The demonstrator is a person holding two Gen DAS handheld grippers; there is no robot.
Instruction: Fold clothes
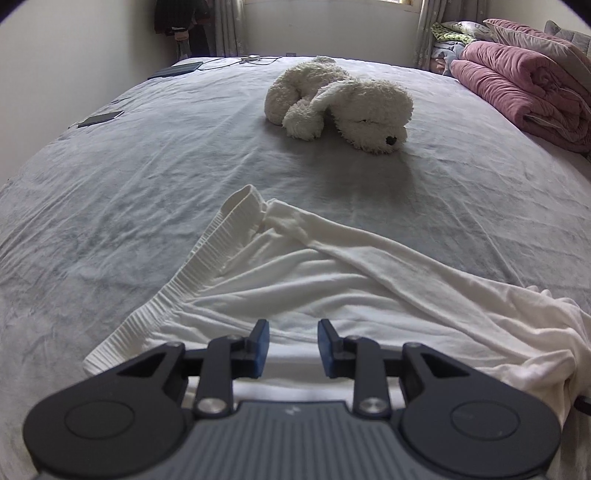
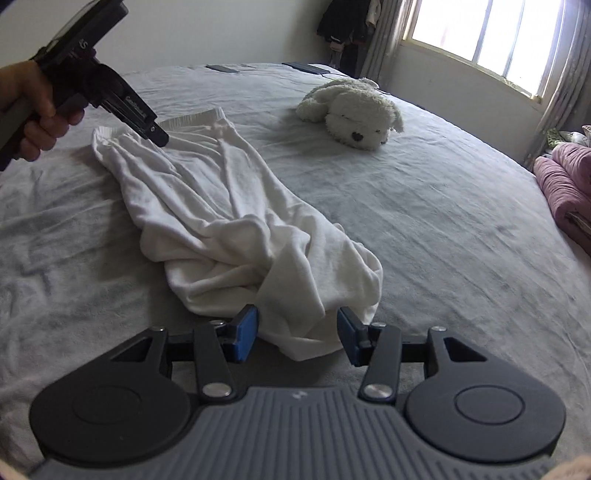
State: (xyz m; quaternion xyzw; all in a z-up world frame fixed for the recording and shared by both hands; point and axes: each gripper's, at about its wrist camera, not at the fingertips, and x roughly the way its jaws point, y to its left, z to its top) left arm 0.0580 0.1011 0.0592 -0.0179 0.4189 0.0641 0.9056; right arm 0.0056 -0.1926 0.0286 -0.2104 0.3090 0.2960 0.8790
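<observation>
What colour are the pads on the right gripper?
Blue pads, on black fingers; clearest in the right wrist view.

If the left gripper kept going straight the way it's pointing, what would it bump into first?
Most likely the white garment: the left gripper points down with open jaws right over its waistband end, on the grey bed sheet.

This is a bedroom in a home. A wide bed (image 1: 147,184) under a wrinkled grey sheet fills both views. A white plush dog (image 2: 351,110) lies on it, and rolled pink quilts (image 1: 524,85) with patterned pillows (image 1: 458,31) are stacked along one side. A barred window (image 2: 491,37) with pale curtains (image 2: 384,40) lets in daylight, dark clothes (image 2: 343,26) hang in the corner, and a phone (image 1: 100,118) and a cable (image 1: 236,61) lie on the far edge of the bed.
</observation>
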